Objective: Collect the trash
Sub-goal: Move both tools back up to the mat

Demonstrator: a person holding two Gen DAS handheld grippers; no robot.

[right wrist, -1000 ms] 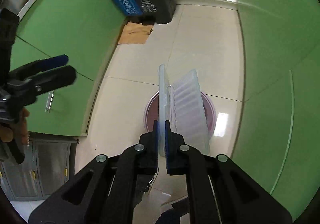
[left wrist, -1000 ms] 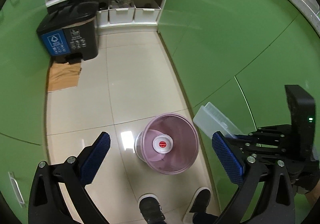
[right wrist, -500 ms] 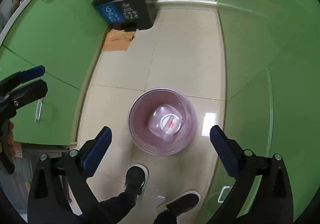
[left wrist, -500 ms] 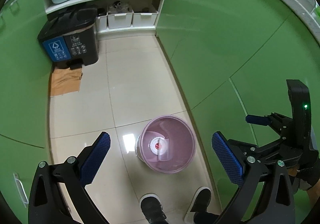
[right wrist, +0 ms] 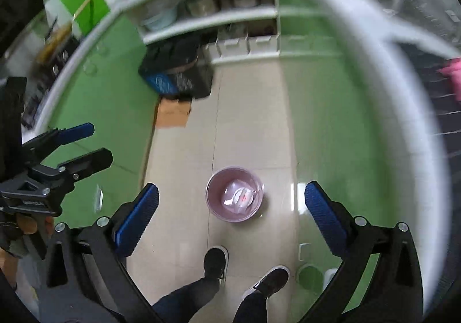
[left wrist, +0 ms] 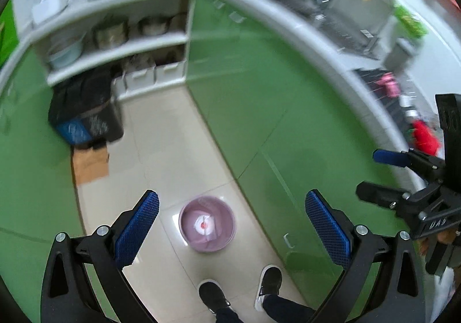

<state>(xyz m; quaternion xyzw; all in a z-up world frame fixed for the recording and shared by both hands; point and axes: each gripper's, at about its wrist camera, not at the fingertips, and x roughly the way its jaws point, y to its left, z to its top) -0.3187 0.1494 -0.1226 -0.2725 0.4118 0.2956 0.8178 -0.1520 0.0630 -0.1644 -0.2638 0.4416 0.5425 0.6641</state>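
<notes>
Left gripper: jaws spread wide, blue cross-hatched pads, nothing between them. Right gripper: likewise spread and bare. Round pink translucent plastic bin stands on glossy beige floor tiles, between green cabinet fronts. Inside it lies clear crumpled plastic trash with a red-marked white disc.

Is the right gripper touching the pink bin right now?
Apart. In the right wrist view the right gripper hangs open high above the pink bin, which stands alone on the floor tiles.
</notes>
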